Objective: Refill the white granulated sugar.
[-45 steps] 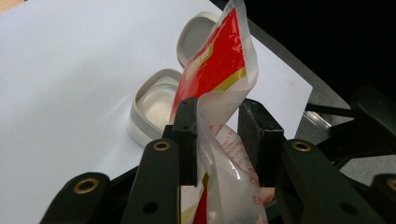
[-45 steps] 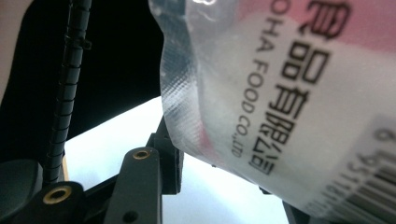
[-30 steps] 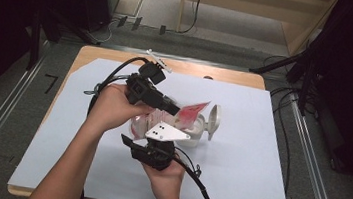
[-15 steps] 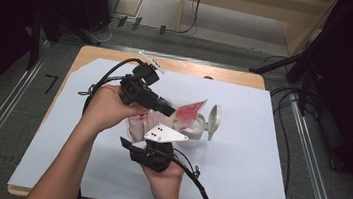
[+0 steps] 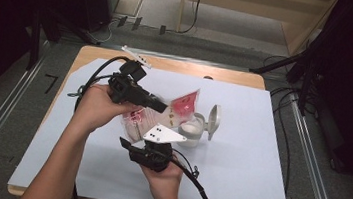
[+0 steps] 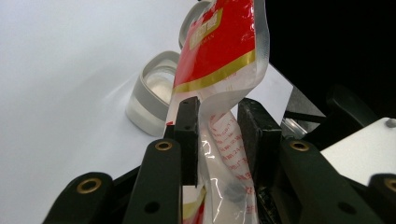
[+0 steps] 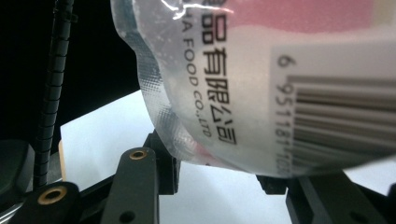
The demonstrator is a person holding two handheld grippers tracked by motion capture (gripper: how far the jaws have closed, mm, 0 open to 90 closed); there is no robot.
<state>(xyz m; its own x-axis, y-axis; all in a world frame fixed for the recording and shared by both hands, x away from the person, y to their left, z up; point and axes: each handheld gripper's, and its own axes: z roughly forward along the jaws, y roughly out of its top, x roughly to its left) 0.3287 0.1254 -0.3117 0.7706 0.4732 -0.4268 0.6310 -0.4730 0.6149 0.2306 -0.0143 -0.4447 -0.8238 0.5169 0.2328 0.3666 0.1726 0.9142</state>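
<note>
A clear plastic pouch point(image 5: 184, 104) with a red label hangs above the table between my two grippers. My left gripper point(image 5: 165, 112) comes in from the left, and in the left gripper view it point(image 6: 218, 126) is shut on the pouch point(image 6: 219, 46) at mid-length, both pads pressing its sides. My right gripper point(image 5: 157, 140), under its grey plate point(image 5: 163, 134), sits just below the pouch's lower end. In the right gripper view the pouch point(image 7: 261, 70) with its barcode hangs over the jaw tips point(image 7: 219, 175) and hides whether the pads press it.
A clear round container point(image 5: 191, 130) with its hinged lid point(image 5: 214, 120) standing open sits on the white sheet point(image 5: 246, 178) just right of the pouch, and shows behind it in the left gripper view point(image 6: 149, 95). Cables trail from both grippers. Dark stands flank the table.
My left hand has shifted a little to the left, carrying the pouch with it. The right hand has stayed in place.
</note>
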